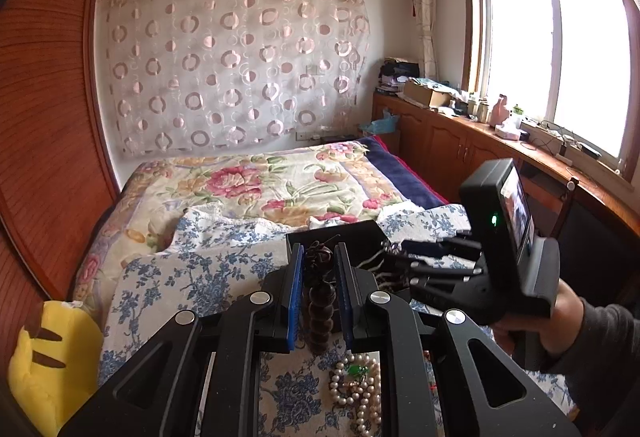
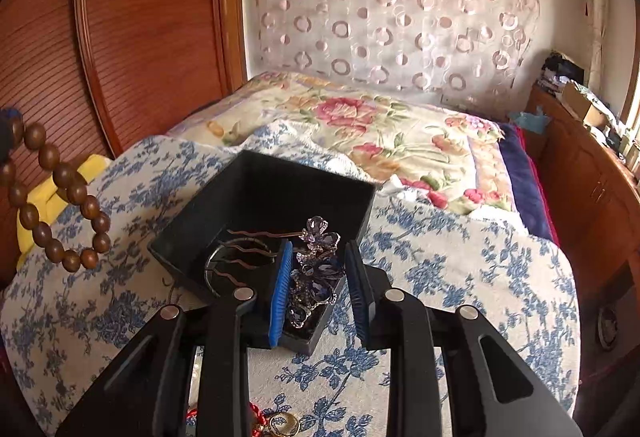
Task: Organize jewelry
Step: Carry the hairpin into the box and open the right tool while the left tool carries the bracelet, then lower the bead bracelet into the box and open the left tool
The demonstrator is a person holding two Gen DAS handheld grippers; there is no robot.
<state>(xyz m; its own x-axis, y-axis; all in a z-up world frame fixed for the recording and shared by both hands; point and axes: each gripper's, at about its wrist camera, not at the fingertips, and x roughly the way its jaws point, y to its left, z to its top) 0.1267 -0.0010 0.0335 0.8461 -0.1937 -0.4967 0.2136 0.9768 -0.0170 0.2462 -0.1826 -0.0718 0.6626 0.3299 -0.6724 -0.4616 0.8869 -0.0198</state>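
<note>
Purple hairpin (image 2: 316, 269) between right gripper (image 2: 320, 285) pads, over black box (image 2: 256, 189).

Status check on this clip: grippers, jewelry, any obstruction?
Left gripper shut on wooden bead bracelet. Right gripper shut on purple crystal hairpin, over black box. Nothing blocking.

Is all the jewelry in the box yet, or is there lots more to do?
Not yet. Done: a bangle lies in the black box. In hand: the left claw holds a wooden bead bracelet, and the right claw holds a purple flower hairpin over the box. Left: pearls on the cloth.
</note>
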